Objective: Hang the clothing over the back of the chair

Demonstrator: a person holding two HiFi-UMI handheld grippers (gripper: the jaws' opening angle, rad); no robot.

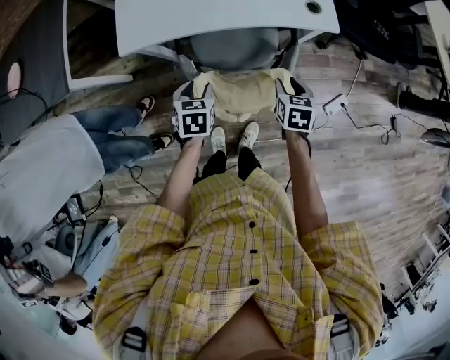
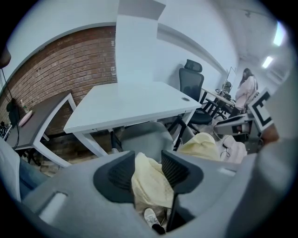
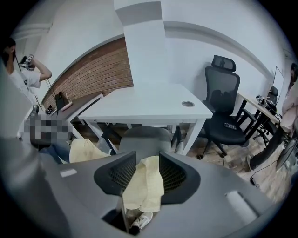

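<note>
A pale yellow garment (image 1: 239, 95) lies draped over the top of a grey chair's back (image 1: 232, 46), which stands tucked at a white desk. My left gripper (image 1: 197, 88) is at the garment's left end and my right gripper (image 1: 292, 86) at its right end. In the left gripper view the jaws (image 2: 148, 155) stand wide, with a fold of the yellow cloth (image 2: 149, 186) hanging loosely between them and the chair (image 2: 144, 135) beyond. The right gripper (image 3: 146, 155) is likewise open around a loose fold (image 3: 144, 186), with the chair back (image 3: 144, 137) just behind it.
The white desk (image 1: 211, 21) stands right behind the chair. A seated person in jeans (image 1: 112, 133) is close on the left. A black office chair (image 3: 223, 107) stands to the right. A power strip and cables (image 1: 334, 105) lie on the wooden floor.
</note>
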